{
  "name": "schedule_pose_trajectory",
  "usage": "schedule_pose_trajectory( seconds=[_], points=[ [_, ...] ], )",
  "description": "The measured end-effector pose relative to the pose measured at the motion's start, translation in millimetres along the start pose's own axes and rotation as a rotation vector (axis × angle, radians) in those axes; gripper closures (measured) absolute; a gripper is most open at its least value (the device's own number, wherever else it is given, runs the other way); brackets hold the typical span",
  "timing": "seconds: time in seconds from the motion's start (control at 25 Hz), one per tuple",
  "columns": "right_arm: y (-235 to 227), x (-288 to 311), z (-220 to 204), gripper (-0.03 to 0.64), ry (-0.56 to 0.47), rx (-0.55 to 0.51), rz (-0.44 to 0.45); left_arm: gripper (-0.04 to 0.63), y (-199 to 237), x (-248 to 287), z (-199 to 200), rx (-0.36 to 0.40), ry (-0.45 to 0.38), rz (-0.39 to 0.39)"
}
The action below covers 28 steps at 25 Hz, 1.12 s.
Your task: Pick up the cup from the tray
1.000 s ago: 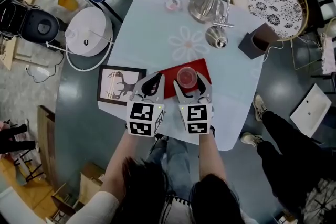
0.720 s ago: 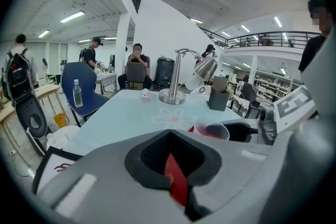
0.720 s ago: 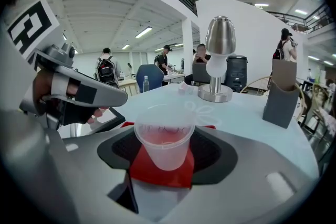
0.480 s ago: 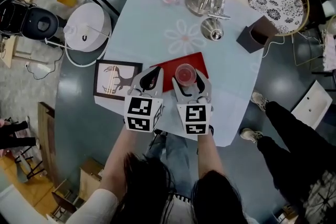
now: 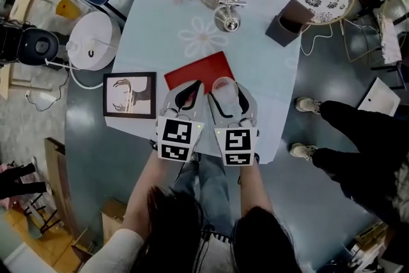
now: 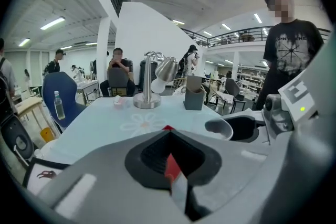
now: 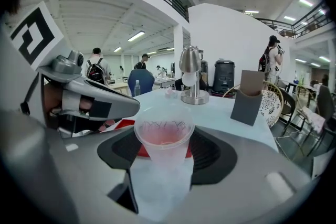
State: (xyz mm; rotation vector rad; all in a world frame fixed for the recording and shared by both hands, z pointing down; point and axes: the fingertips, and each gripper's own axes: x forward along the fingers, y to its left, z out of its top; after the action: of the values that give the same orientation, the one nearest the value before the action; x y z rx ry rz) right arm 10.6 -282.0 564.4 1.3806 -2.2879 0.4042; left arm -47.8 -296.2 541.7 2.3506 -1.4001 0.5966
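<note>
**Cup clamped at the tray's near corner**

The clear plastic cup (image 5: pixel 223 87), pink-tinted at the bottom, is gripped upright between the closed-in jaws of the right gripper (image 7: pixel 167 152). It is held at the near right corner of the flat red tray (image 5: pixel 195 68), which is laid on the pale blue table (image 5: pixel 160 16). The left gripper (image 6: pixel 169 161), just beside, is seen with jaws pressed together and nothing held.

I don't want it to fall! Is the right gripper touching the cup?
Touching. The right gripper view shows the cup wedged between the jaws of the right gripper, both pressed against its sides.
</note>
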Motion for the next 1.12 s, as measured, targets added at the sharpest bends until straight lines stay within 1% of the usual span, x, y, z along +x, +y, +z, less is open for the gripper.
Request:
schedule_pose_trajectory(
  seconds=[0.2,0.52,0.72,1.12],
  points=[
    [-19,-29,-8,0.308,0.007,0.015,-0.057,0.595,-24,-2,8,-0.028,-0.010,-0.042],
    [-47,-60,-30,0.310,0.027,0.056,-0.133,0.595,-55,3,8,-0.008,-0.002,-0.097],
    [-60,-68,-45,0.308,0.040,0.091,-0.157,0.595,-69,10,7,-0.016,0.002,-0.121],
    [-74,-78,-74,0.308,0.073,0.102,-0.173,0.595,-84,22,7,-0.015,0.004,-0.138]
  ],
)
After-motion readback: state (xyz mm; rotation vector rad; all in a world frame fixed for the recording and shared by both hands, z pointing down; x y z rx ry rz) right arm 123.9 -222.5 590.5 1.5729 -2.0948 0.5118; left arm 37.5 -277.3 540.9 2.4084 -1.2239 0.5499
